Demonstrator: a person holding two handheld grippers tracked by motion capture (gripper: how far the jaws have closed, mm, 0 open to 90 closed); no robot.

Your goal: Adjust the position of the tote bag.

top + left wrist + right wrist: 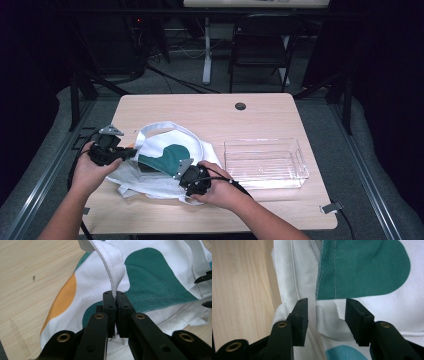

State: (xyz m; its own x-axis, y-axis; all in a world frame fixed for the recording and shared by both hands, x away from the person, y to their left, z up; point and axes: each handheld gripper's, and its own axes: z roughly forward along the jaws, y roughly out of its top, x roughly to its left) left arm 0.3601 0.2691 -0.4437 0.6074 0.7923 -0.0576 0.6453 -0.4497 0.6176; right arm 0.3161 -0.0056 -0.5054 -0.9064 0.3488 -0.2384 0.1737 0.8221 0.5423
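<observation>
1. Firstly, left gripper (115,296): jaws pressed together on a white webbing strap (113,263) of the tote bag (155,282). The strap rises out of the pads and arches away over the bag body. Grip sits on the strap's flat, with stitching visible along its edge.

2. Right gripper (325,315): jaws stand about half apart, pads not pressing anything. A folded end of the white strap (329,320) lies between them, untouched on both sides. No earlier frame to compare.

3. Bag position, seen from the jaws: in the right gripper view the green patch (362,270) lies just beyond the pads, white cloth under and beside them. In the left gripper view an orange patch (62,300) lies to the left of the jaws.

4. Bag position on table (260,110): in the high view the tote bag (160,165) lies crumpled at the near left, between the left gripper (131,152) and the right gripper (184,176). A clear plastic bin (265,162) stands just to its right, apart from it.

5. Handling judgement: light, limp cotton; it will sag and fold wherever unsupported, and is not fragile. The print is unlikely to be slippery.

6. Hold points, judged: straps and stitched hems are thickest and least likely to slide out of flat pads. A single cloth layer would bunch.
</observation>
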